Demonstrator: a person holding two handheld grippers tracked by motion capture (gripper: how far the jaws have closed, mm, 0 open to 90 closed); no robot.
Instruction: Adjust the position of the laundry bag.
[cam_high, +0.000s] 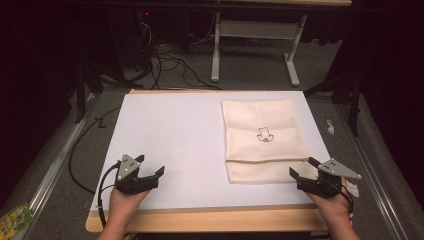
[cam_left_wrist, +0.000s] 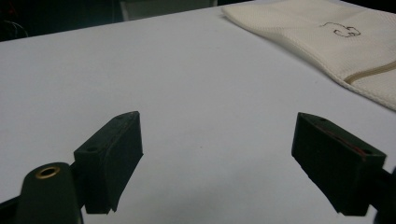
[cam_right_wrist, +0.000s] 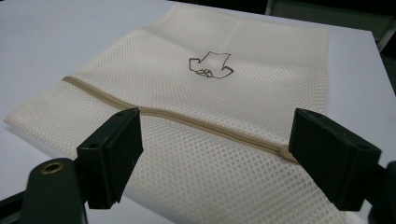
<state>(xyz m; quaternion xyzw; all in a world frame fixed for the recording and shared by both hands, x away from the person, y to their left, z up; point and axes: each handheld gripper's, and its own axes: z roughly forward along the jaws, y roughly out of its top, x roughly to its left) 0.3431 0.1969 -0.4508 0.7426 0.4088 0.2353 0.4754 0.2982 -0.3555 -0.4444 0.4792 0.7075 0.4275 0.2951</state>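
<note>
A cream mesh laundry bag (cam_high: 262, 139) lies flat on the right half of the white table top (cam_high: 170, 135), with a small dark printed mark (cam_high: 264, 135) and a tan zipper (cam_right_wrist: 187, 120) across its near part. My right gripper (cam_high: 303, 169) stands open at the bag's near right corner, its jaws wide apart just above the mesh (cam_right_wrist: 210, 93). My left gripper (cam_high: 150, 165) is open near the table's front left, over bare white surface. From the left gripper view the bag (cam_left_wrist: 336, 42) lies far off to the right.
The table's wooden front edge (cam_high: 210, 220) runs below both hands. Black cables (cam_high: 100, 192) trail off the left side. A white table frame (cam_high: 255, 45) and loose cables stand on the dark floor beyond. A green packet (cam_high: 12, 217) lies on the floor at bottom left.
</note>
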